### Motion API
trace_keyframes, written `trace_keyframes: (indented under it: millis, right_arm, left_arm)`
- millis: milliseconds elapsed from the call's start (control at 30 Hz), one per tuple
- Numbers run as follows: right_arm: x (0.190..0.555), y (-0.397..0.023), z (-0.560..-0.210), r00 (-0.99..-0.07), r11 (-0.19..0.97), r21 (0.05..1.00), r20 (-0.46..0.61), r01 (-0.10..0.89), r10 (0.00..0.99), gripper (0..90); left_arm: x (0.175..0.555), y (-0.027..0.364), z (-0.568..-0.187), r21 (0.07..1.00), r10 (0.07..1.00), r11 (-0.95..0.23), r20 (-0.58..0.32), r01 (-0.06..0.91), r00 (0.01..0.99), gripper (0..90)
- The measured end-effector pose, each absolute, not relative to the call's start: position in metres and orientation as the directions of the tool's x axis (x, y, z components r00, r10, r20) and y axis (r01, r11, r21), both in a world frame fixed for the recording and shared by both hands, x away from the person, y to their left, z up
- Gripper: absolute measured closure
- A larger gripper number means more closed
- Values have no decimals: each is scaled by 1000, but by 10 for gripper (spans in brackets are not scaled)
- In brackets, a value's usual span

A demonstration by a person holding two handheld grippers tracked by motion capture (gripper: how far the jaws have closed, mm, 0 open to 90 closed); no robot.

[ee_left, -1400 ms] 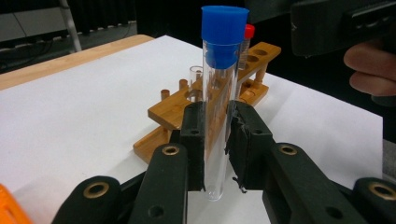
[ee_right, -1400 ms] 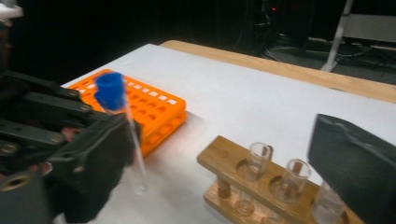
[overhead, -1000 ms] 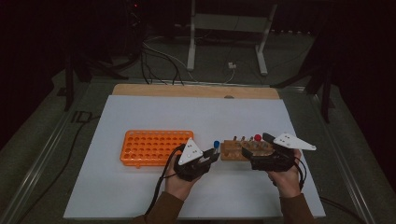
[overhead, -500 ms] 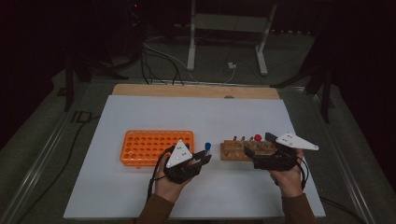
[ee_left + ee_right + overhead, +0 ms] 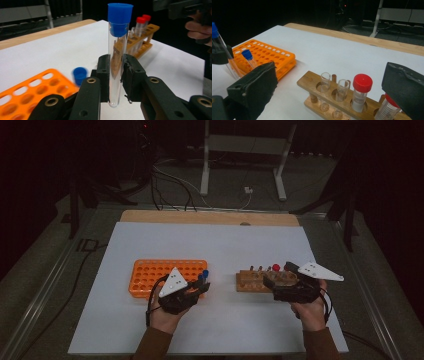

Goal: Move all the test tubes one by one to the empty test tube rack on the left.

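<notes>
Blue-capped tube in transit — one already racked, several left to go.

The left gripper [image 5: 116,75] is clamped on a clear blue-capped tube [image 5: 117,50], holding it upright just at the near corner of the orange rack [image 5: 167,275], where another blue-capped tube [image 5: 248,58] already stands in a hole. The right gripper [image 5: 292,287] sits by the wooden rack [image 5: 332,100], its jaws standing wide around nothing. That rack holds two uncapped glass tubes [image 5: 324,87] and red-capped tubes [image 5: 361,92] — so by my read the transfer is barely begun.
</notes>
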State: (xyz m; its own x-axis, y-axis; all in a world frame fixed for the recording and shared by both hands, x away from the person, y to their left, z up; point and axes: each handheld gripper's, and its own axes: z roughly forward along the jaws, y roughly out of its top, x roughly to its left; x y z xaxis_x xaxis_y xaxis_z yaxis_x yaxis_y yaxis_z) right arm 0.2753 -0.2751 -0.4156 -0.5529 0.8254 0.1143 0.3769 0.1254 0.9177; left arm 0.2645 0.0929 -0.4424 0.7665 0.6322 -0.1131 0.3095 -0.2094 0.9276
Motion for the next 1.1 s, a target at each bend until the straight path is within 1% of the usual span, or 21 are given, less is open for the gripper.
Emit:
trace_keyframes:
  millis: [67, 233, 433, 833, 900, 1100]
  right_arm:
    - [275, -275, -416, -552, 124, 918, 114, 376, 826, 0]
    - [275, -275, -416, -554, 126, 918, 114, 376, 825, 0]
    - [275, -276, -415, -555, 122, 920, 116, 374, 824, 0]
    - [275, -275, -416, -558, 122, 920, 117, 373, 822, 0]
    - [275, -275, -416, -559, 122, 920, 118, 373, 821, 0]
    - [275, -277, -416, -557, 122, 920, 117, 373, 822, 0]
  left_arm:
    - [266, 98, -443, 929, 644, -200, -115, 312, 757, 766]
    - [269, 107, -449, 925, 693, -215, -81, 312, 717, 765]
    - [275, 115, -459, 926, 741, -196, -76, 323, 667, 766]
    - [283, 108, -477, 918, 769, -196, -74, 345, 635, 764]
    - [283, 107, -479, 910, 768, -213, -68, 354, 637, 765]
    - [283, 100, -489, 864, 760, -319, -11, 389, 649, 768]
